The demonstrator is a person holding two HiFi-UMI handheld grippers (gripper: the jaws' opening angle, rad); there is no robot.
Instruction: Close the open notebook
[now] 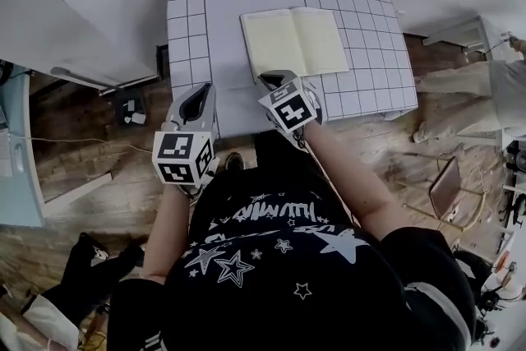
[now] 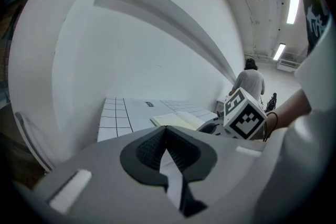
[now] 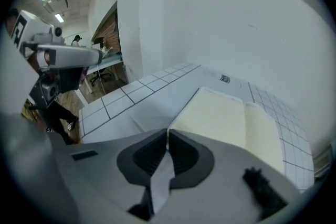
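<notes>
The right gripper (image 3: pixel 167 132) (jaws nipped together on the near left corner of the open notebook (image 1: pixel 294 41), on the gridded tabletop (image 1: pixel 187 29)) may grab only a page or slip mid-fold, since the left gripper (image 2: pixel 167 129) hovers closed and empty, steadying nothing.

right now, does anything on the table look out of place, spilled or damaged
Nothing stands out. The notebook lies open and flat on the gridded mat, its pages look clean and unbent, and nothing is spilled around it.
</notes>
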